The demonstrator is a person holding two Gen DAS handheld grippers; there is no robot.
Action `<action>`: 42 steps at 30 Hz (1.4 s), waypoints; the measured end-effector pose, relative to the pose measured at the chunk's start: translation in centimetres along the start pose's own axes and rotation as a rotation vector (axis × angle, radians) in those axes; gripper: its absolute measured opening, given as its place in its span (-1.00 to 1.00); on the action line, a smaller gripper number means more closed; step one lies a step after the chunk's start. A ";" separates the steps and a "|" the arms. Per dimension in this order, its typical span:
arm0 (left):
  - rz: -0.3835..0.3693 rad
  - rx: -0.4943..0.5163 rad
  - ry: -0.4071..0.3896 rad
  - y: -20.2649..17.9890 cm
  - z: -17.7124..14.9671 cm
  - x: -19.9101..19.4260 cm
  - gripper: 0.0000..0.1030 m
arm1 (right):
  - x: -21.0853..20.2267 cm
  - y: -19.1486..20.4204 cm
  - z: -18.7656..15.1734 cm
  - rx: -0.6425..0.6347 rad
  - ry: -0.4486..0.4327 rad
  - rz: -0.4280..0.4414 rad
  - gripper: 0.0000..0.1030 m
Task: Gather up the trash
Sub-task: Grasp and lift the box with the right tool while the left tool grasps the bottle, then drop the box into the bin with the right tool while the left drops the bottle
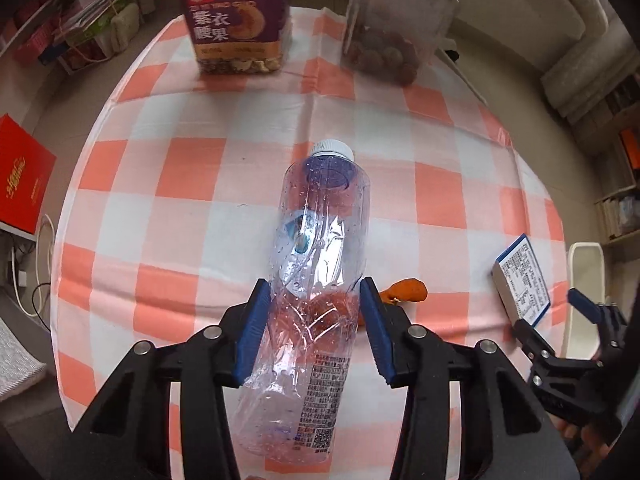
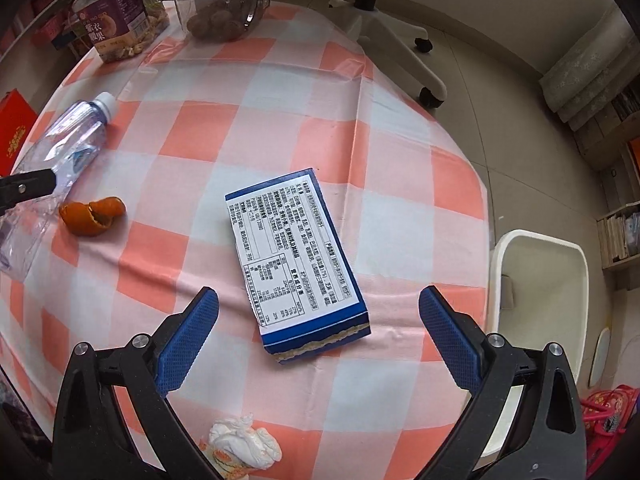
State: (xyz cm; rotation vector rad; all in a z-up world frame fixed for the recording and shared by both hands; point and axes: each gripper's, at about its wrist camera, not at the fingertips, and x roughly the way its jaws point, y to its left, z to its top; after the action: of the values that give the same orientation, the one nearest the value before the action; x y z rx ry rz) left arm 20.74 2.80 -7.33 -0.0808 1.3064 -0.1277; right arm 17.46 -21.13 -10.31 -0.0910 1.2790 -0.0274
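My left gripper (image 1: 314,292) is shut on a clear empty plastic bottle (image 1: 316,240) with a white cap, holding it by its lower body above the checked tablecloth (image 1: 180,200); the bottle also shows in the right wrist view (image 2: 68,148). An orange peel (image 2: 92,214) lies on the cloth just right of the bottle (image 1: 406,291). A blue and white carton box (image 2: 296,256) lies flat in front of my right gripper (image 2: 318,300), which is open and empty above it. A crumpled white tissue (image 2: 244,444) lies near the table's front edge.
A nut jar with a purple label (image 1: 240,28) and a clear jar of round fruit (image 1: 396,32) stand at the table's far edge. A white bin (image 2: 536,304) stands on the floor right of the table. An office chair base (image 2: 384,20) is beyond it.
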 end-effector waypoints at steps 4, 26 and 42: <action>0.001 -0.077 -0.027 3.8 -1.7 -2.2 -0.11 | 1.9 0.1 0.1 0.053 0.048 0.061 0.85; -0.050 -0.291 -0.349 7.3 -8.0 -11.6 -0.11 | -11.6 1.7 -1.2 0.074 -0.379 0.252 0.10; -0.130 -0.189 -0.451 1.3 -7.8 -12.0 -0.11 | -14.7 -1.6 -3.3 0.069 -0.514 0.154 0.11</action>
State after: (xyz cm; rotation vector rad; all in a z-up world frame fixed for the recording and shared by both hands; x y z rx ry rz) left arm 10.21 5.88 1.94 -0.3374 0.8593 -0.0899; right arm 10.17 -21.89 2.93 0.0582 0.7672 0.0798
